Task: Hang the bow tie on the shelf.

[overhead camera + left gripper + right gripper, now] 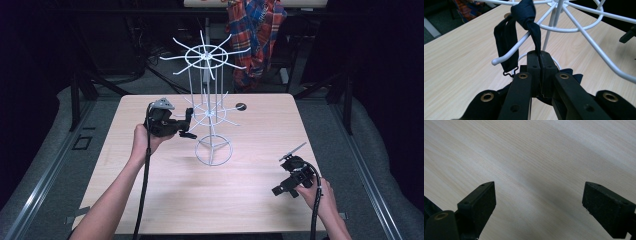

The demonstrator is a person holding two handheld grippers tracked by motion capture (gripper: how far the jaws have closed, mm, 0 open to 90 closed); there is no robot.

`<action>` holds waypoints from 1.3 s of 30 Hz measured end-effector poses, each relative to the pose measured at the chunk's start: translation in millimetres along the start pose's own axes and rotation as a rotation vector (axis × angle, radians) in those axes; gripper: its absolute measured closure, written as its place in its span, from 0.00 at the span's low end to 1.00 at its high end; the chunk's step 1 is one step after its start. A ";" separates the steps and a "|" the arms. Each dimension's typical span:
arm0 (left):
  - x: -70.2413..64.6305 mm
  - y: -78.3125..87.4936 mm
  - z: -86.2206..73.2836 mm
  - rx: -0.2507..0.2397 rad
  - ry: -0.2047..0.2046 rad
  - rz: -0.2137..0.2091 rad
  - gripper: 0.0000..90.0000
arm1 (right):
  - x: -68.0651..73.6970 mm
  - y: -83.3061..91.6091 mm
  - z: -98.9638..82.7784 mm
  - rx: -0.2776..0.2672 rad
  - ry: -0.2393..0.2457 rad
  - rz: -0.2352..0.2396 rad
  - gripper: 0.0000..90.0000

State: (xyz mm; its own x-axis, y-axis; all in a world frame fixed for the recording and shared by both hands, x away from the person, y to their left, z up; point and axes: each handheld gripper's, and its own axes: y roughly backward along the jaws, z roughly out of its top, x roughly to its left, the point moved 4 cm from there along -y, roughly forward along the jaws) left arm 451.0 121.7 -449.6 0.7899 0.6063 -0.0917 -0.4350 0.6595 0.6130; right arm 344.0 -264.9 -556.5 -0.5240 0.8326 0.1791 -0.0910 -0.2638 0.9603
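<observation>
Left tongs (pixel 540 58) hiding pinched strap (pixel 535 32) end.

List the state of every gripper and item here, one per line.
Left gripper: shut on the dark strap.
Right gripper: open, holding nothing, over bare table.
Dark strap: draped over a rack arm, one end pinched.
White wire rack: upright on the table.
Plaid shirt: hanging behind the table.

no legible text, label or number anywhere

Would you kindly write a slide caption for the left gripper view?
Left gripper shut on a dark fabric strap draped over a prong of the white wire rack, above the wooden table.
</observation>
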 end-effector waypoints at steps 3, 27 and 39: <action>0.3 -1.0 -0.9 0.000 -0.001 0.014 0.98 | 0.1 0.0 -0.1 -0.002 -0.001 0.001 0.13; 2.9 3.4 -6.6 0.009 0.005 0.063 0.84 | 0.7 0.1 0.3 0.005 0.000 0.003 0.13; 5.7 24.4 -14.1 0.051 0.041 0.128 0.53 | 1.3 0.4 0.4 -0.011 -0.005 -0.005 0.13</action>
State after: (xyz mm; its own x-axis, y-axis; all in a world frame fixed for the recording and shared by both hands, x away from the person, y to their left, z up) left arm 438.7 147.5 -446.3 0.7108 0.7022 -0.0420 -0.5073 0.5531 0.6609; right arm 343.6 -263.7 -555.8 -0.5190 0.8366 0.1752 -0.1028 -0.2646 0.9589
